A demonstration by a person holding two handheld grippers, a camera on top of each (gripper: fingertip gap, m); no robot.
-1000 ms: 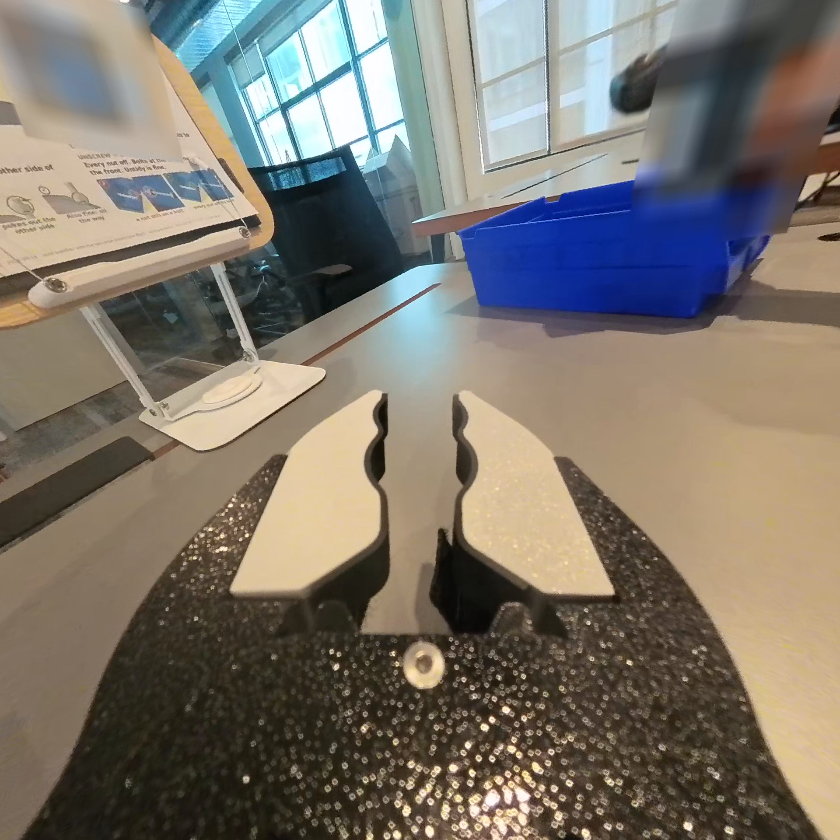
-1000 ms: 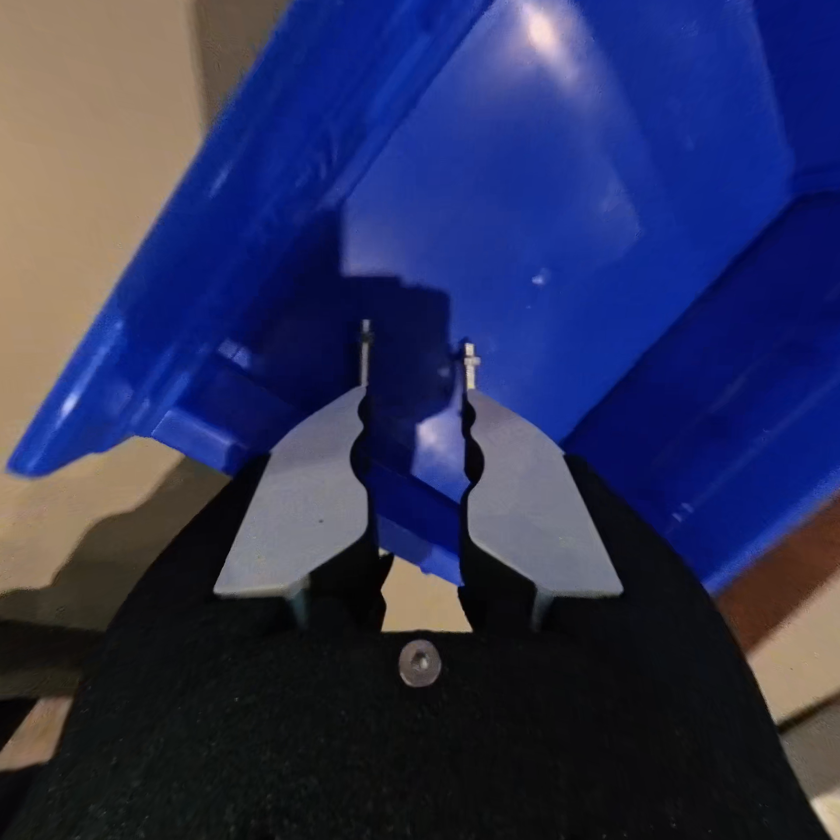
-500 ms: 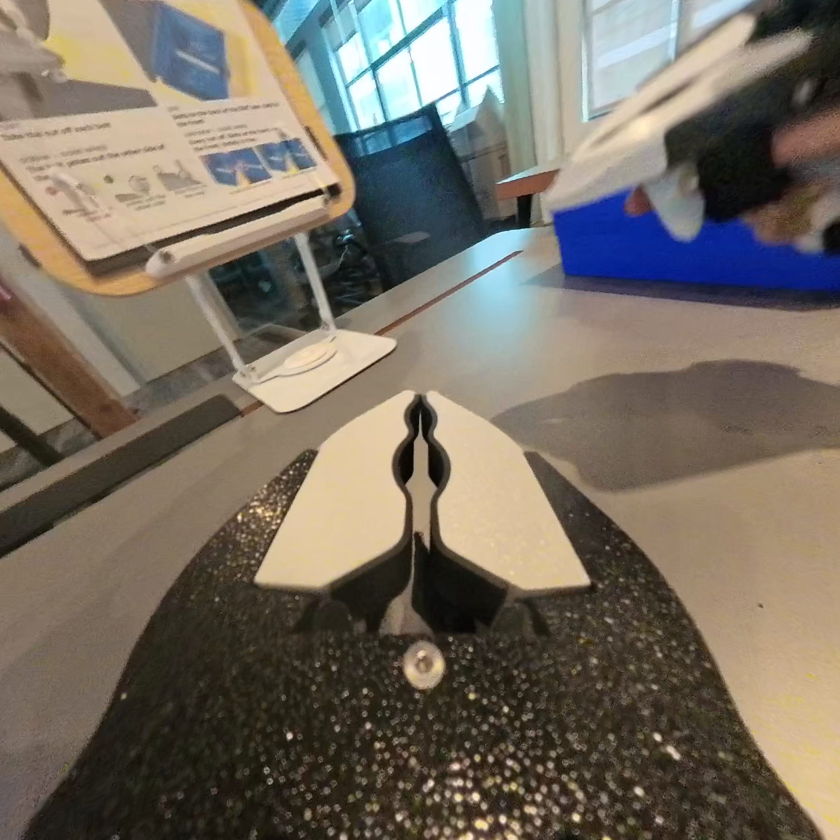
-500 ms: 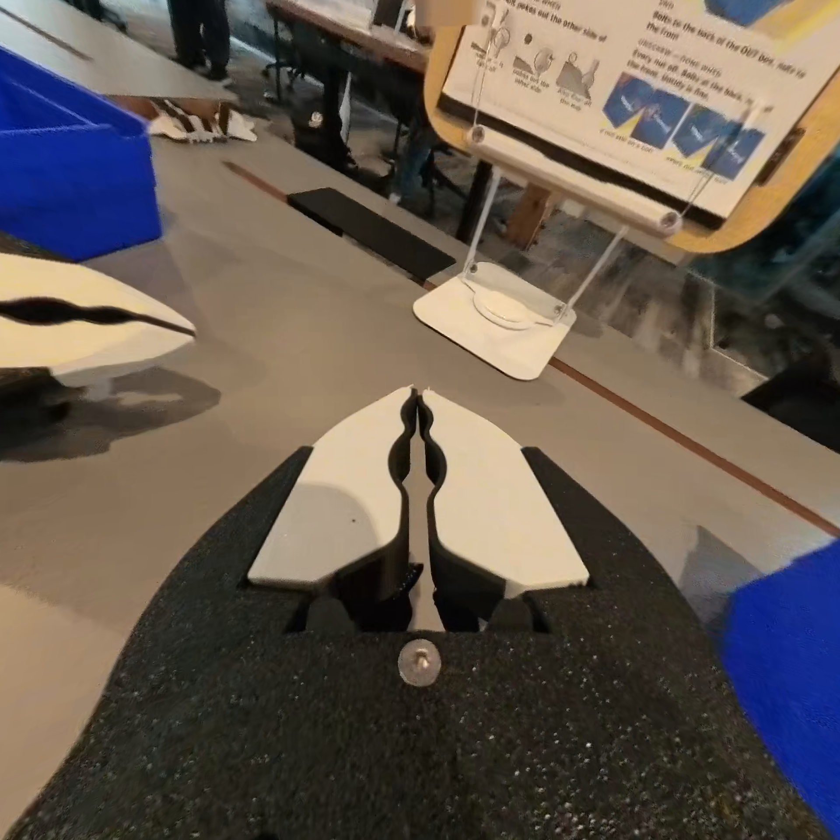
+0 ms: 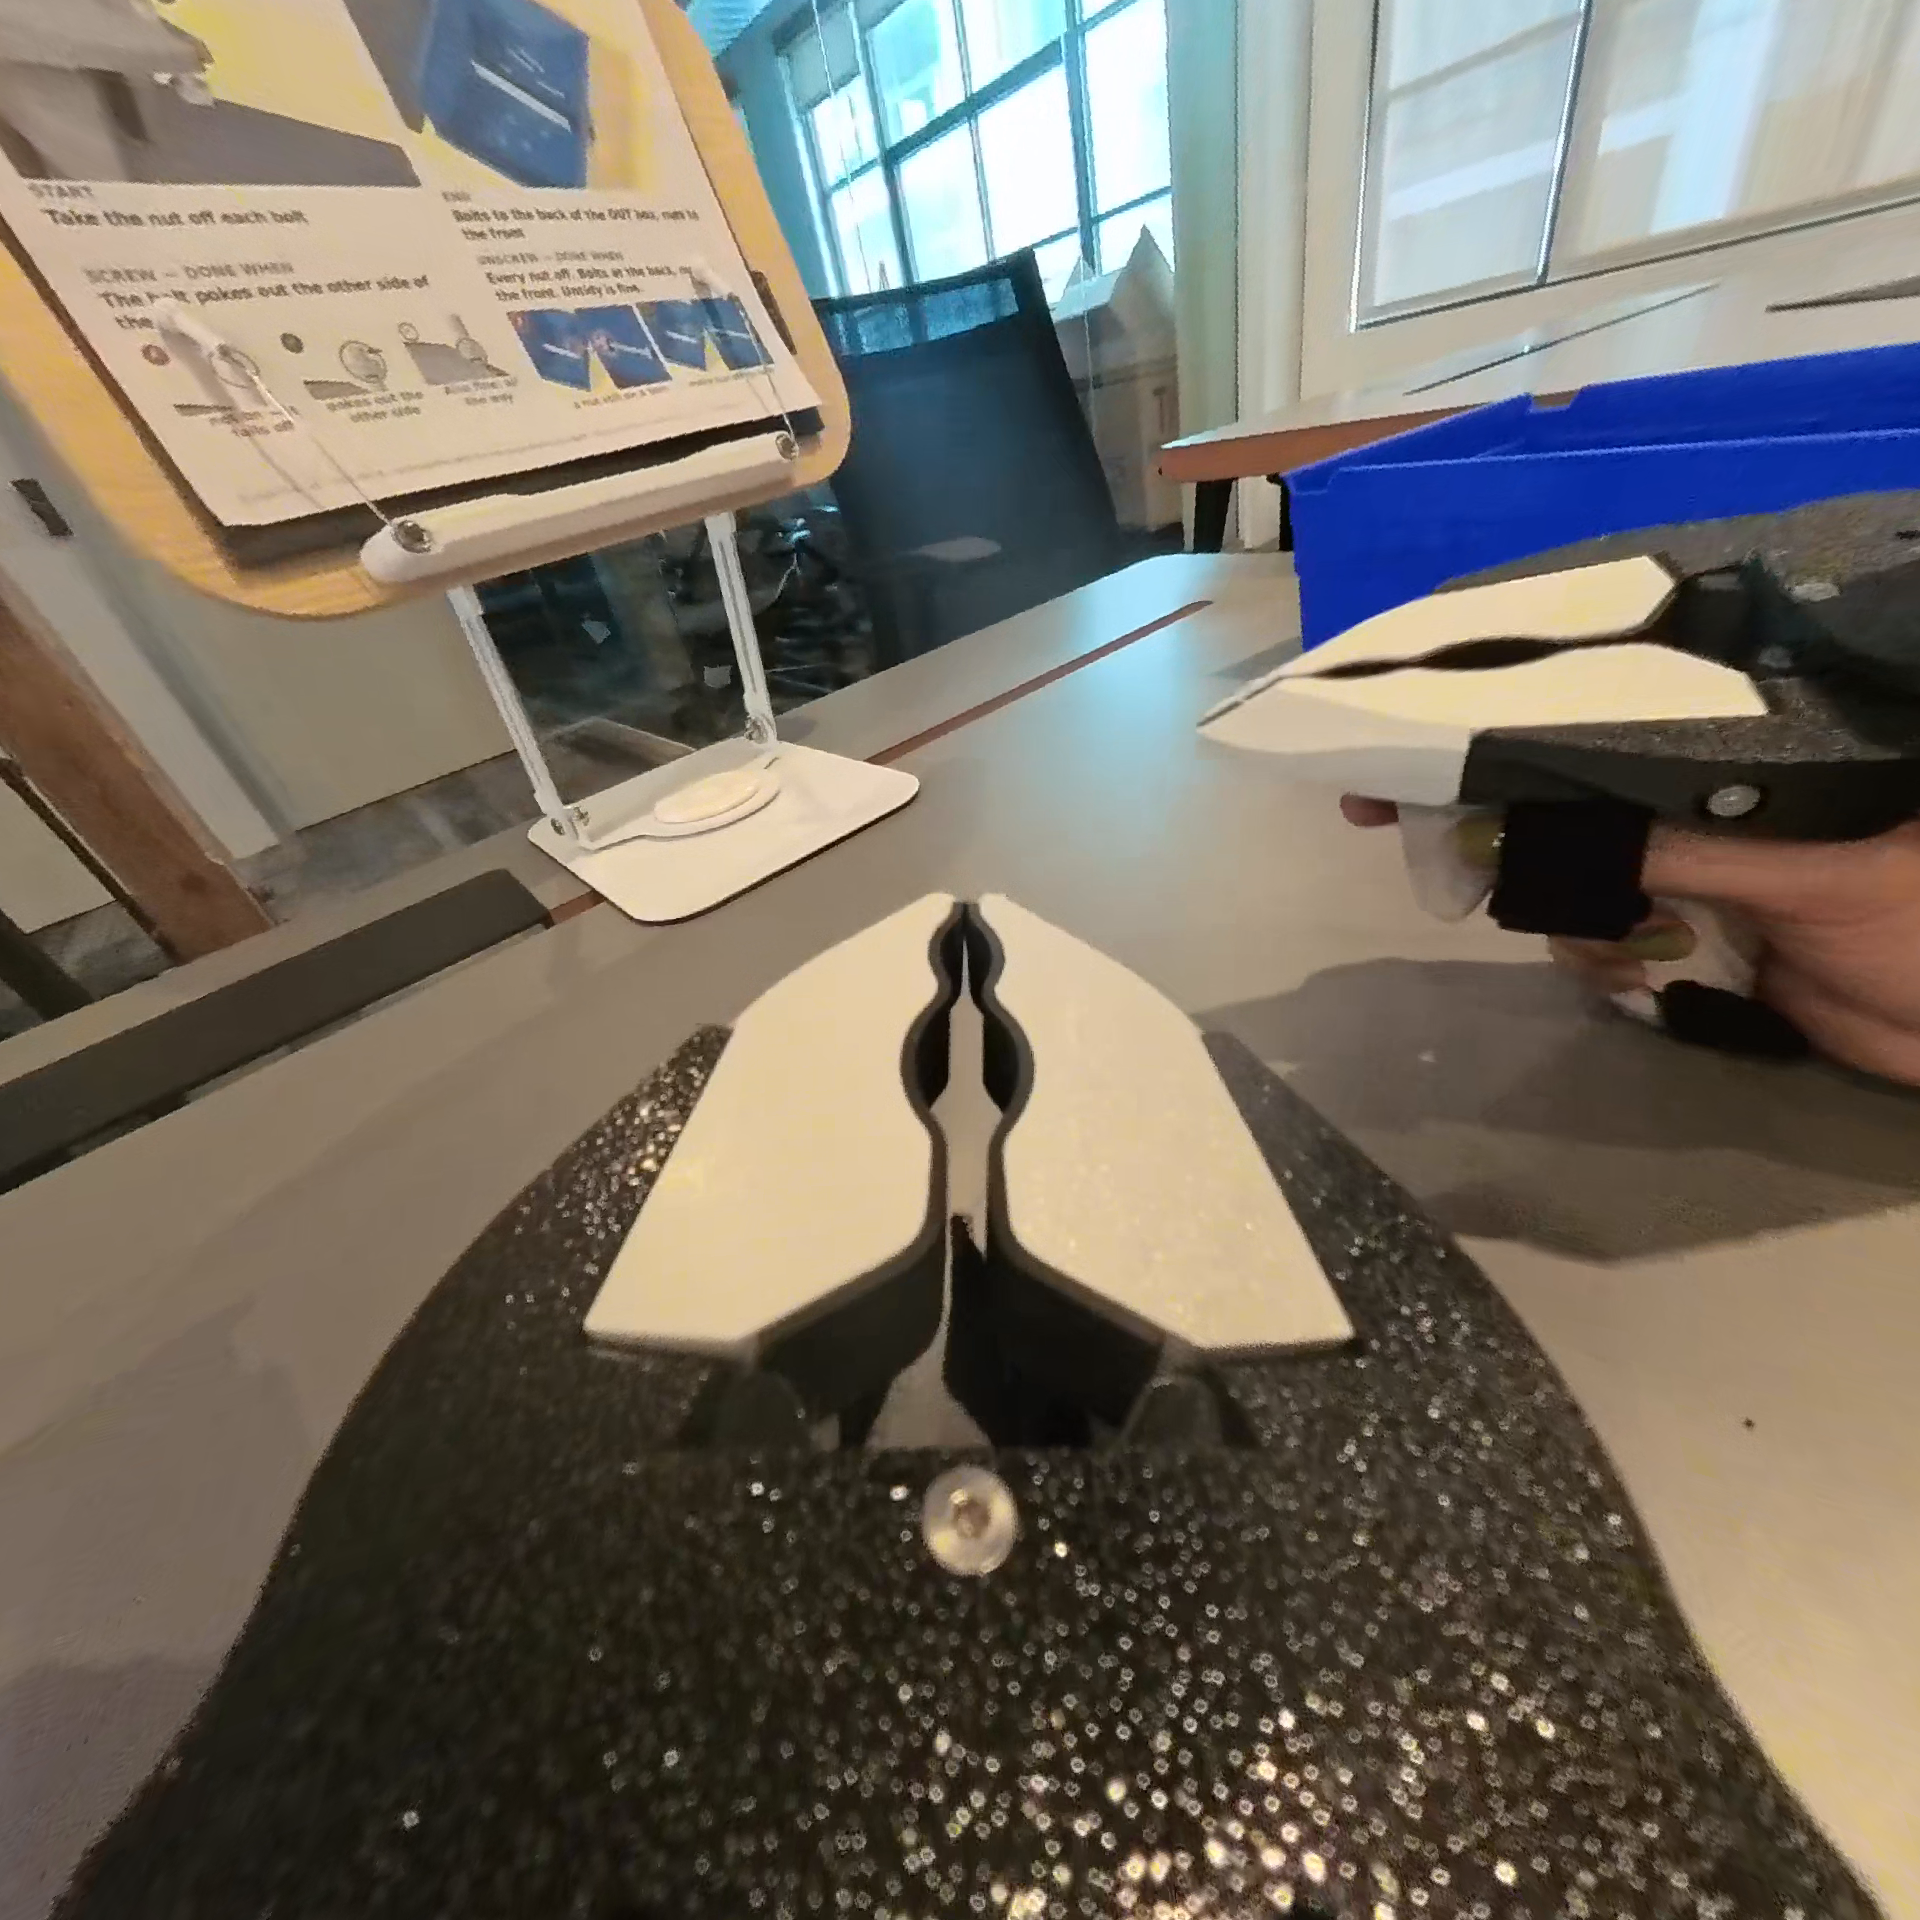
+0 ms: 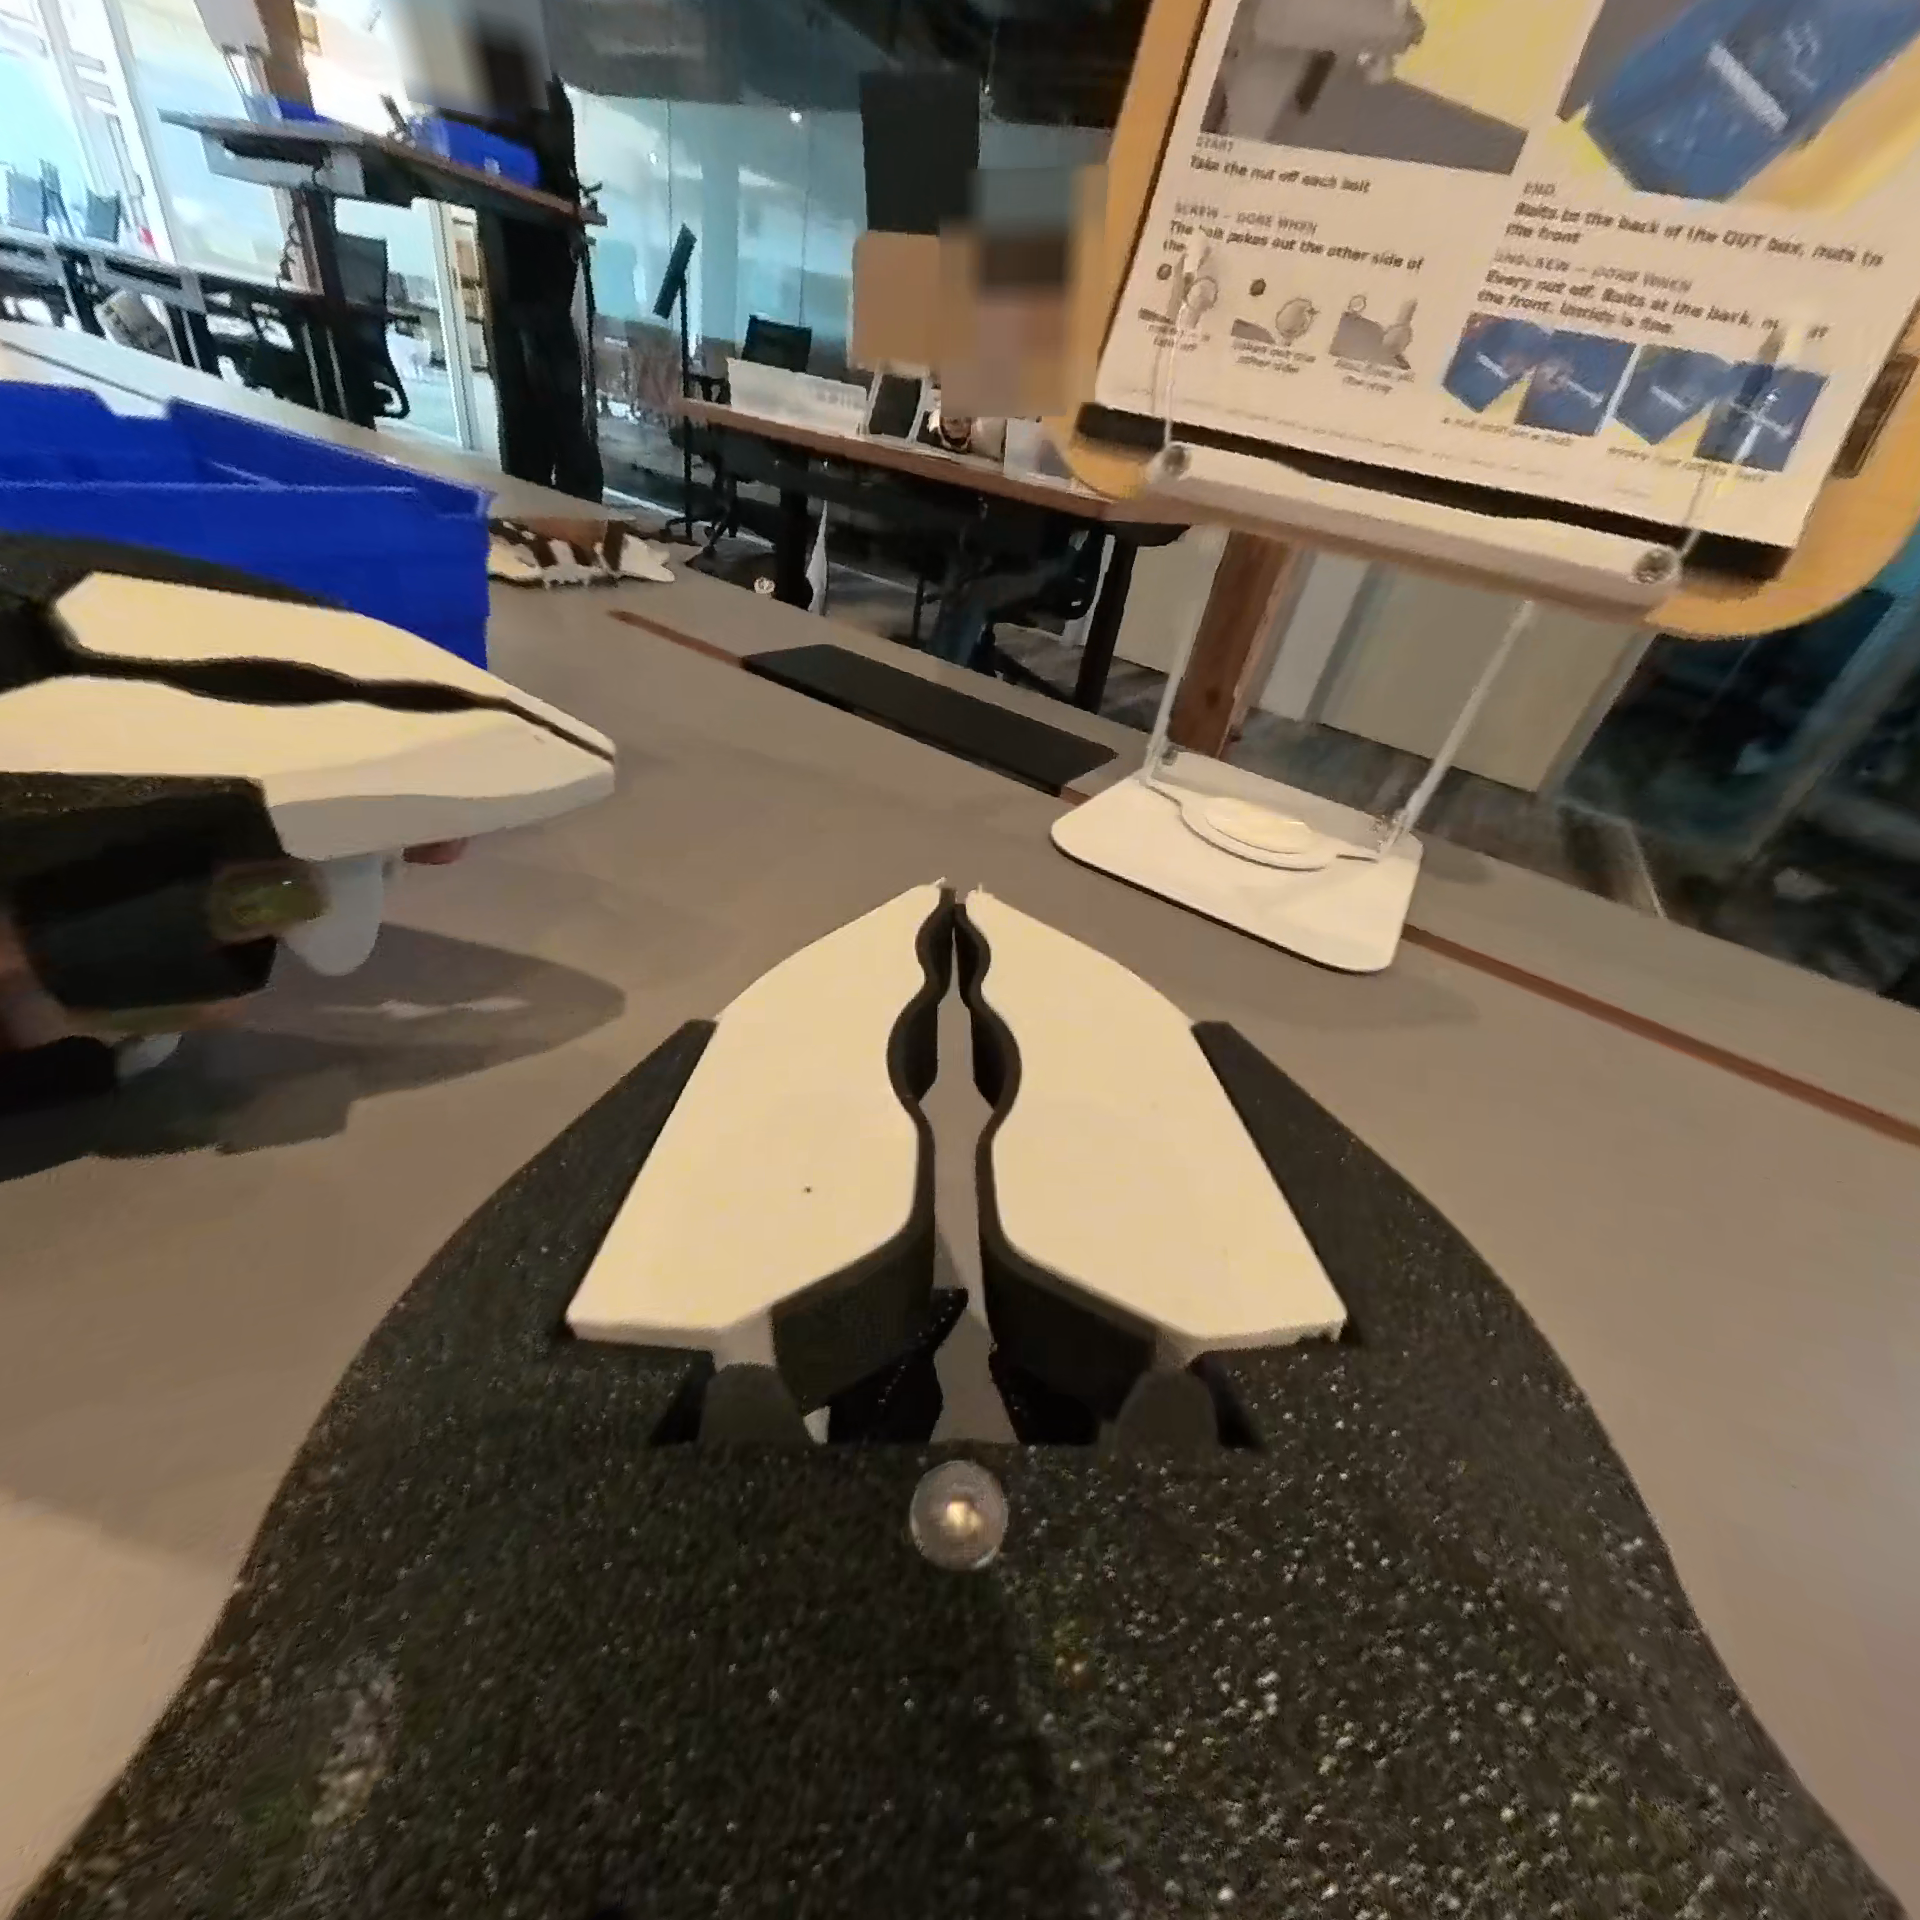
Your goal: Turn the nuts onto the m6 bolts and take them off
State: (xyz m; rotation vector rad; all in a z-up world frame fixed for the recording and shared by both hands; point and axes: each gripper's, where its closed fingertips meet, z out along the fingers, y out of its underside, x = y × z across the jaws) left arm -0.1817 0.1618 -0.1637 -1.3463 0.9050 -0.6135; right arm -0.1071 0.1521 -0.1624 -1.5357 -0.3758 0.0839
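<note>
No nut or bolt shows in either view. My left gripper [image 5: 966,912] is shut and empty, low over the grey table [image 5: 1039,790]. My right gripper [image 6: 954,894] is also shut and empty, low over the same table. Each gripper shows in the other's view: the right gripper [image 5: 1216,717] sits at the right of the left wrist view, held by a hand [image 5: 1787,935], and the left gripper [image 6: 597,753] sits at the left of the right wrist view. A blue bin [image 5: 1558,478] stands beyond the right gripper, and another blue bin [image 6: 239,520] beyond the left one.
A wooden board with an instruction sheet [image 5: 416,260] stands on a white stand [image 5: 727,821] at the table's far edge; it also shows in the right wrist view [image 6: 1247,862]. A black strip [image 6: 925,717] lies along that edge. Chairs and desks stand behind. My right fingertips sit around 8 cm from my left ones.
The right gripper left the blue bin, swung to face the instruction stand and shut. The left gripper closed from open to shut. Both grippers came together side by side over the table.
</note>
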